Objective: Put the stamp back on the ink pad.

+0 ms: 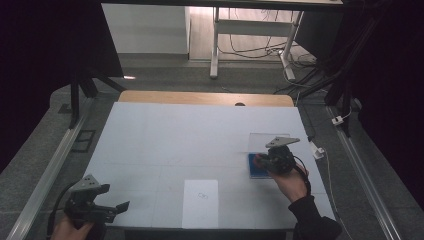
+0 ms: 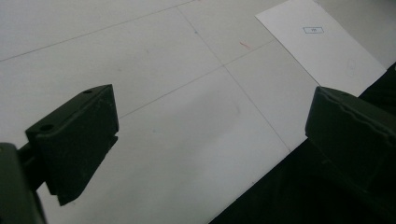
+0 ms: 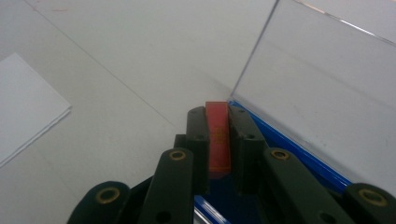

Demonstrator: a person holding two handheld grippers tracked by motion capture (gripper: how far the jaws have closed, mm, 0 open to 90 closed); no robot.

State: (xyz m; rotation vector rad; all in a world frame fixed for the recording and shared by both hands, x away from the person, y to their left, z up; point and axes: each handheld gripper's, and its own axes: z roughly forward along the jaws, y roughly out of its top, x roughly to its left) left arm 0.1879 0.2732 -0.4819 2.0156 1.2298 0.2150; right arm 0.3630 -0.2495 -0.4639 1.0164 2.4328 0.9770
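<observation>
Paper sheet at table front edge, stand far right (w/ upright panel behind).

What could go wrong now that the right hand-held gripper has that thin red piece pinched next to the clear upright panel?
1. The right hand-held gripper clamps the red piece by its thin faces, so it may twist or slip out.
2. The clear panel stands very close; a sideways move could knock it or shift its blue base.
3. The left hand-held gripper is open near the table edge, too far away to steady the stand.
</observation>
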